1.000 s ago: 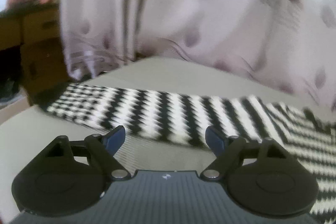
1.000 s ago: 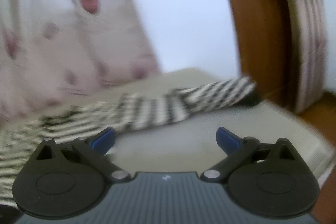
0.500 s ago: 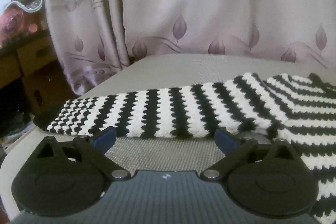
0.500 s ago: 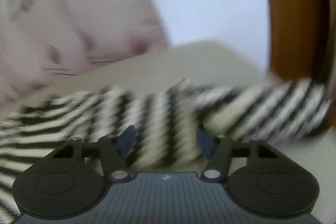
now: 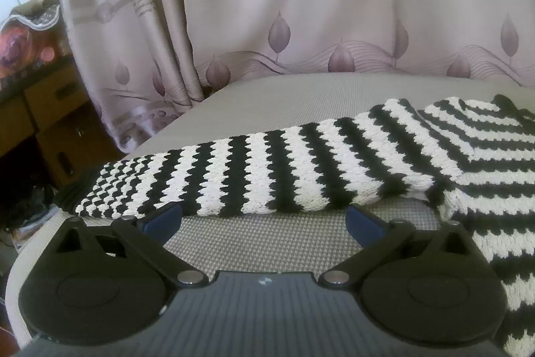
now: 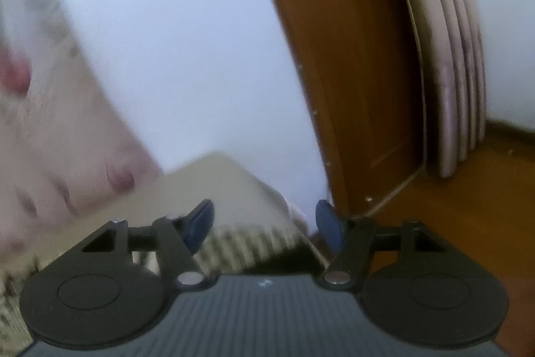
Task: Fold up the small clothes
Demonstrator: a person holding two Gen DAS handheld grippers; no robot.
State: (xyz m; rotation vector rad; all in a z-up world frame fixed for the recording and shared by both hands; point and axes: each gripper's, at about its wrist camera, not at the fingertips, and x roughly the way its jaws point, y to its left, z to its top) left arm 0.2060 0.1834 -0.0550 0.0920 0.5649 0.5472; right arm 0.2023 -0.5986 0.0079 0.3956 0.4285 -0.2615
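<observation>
A black-and-white striped knit sweater (image 5: 334, 166) lies flat on the grey padded surface (image 5: 267, 243), one sleeve (image 5: 187, 179) stretched to the left. My left gripper (image 5: 264, 219) sits just short of that sleeve's near edge. Its jaws are opening wide with only bare surface between them. The right wrist view is blurred. My right gripper (image 6: 264, 226) hangs over the surface's far corner, jaws opening. A striped sleeve end (image 6: 247, 243) lies low between its fingers, and the blue pads (image 6: 200, 223) do not press on it.
A pale curtain (image 5: 301, 22) with leaf prints hangs behind the surface. Wooden drawers (image 5: 50, 122) stand at the left. In the right wrist view a wooden door (image 6: 351, 72) and a white wall (image 6: 174, 56) stand past the surface's corner (image 6: 234, 176).
The left view steadied and levelled, and its jaws spread wider. The right gripper narrowed over the striped sleeve, then swung right toward the corner and door, its jaws a little wider again.
</observation>
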